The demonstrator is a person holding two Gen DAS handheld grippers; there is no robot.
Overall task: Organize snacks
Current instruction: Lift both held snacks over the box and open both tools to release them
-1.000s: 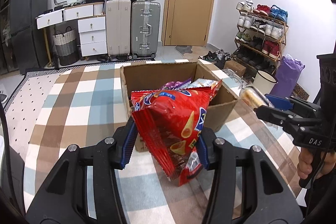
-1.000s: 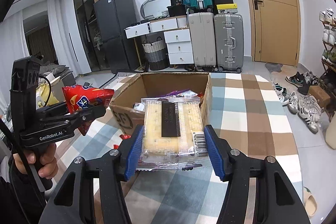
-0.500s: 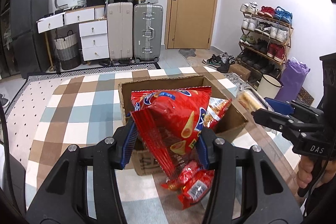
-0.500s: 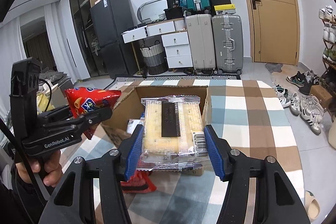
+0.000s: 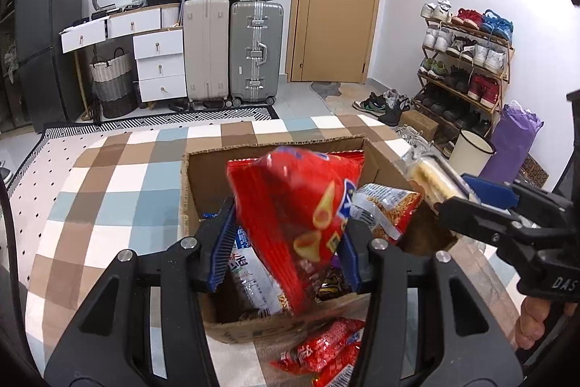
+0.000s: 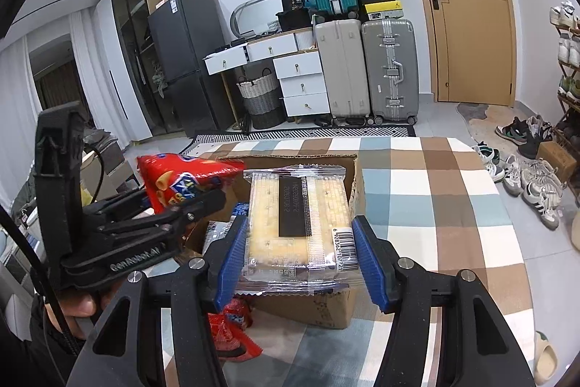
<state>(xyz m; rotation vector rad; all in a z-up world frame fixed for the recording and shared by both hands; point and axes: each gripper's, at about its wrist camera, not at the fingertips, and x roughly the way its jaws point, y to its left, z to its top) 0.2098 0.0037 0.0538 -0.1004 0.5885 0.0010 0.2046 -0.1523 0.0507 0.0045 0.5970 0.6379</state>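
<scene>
Left gripper point(image 5: 286, 238) clamps a red chip bag point(image 5: 293, 205) over the cardboard box point(image 5: 275, 325); right gripper point(image 6: 301, 256) clamps a clear cake pack point(image 6: 297, 220) above it. Several snacks already inside; both held items unreleased, red packets point(image 5: 326, 347) lie just outside the box

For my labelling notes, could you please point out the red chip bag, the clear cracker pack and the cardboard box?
red chip bag point(image 5: 290, 205), left wrist view, front panel.
clear cracker pack point(image 6: 295, 223), right wrist view, top face.
cardboard box point(image 5: 188, 184), left wrist view, left wall.

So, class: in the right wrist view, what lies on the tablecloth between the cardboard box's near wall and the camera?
A red snack packet lies on the tablecloth before the cardboard box.
</scene>
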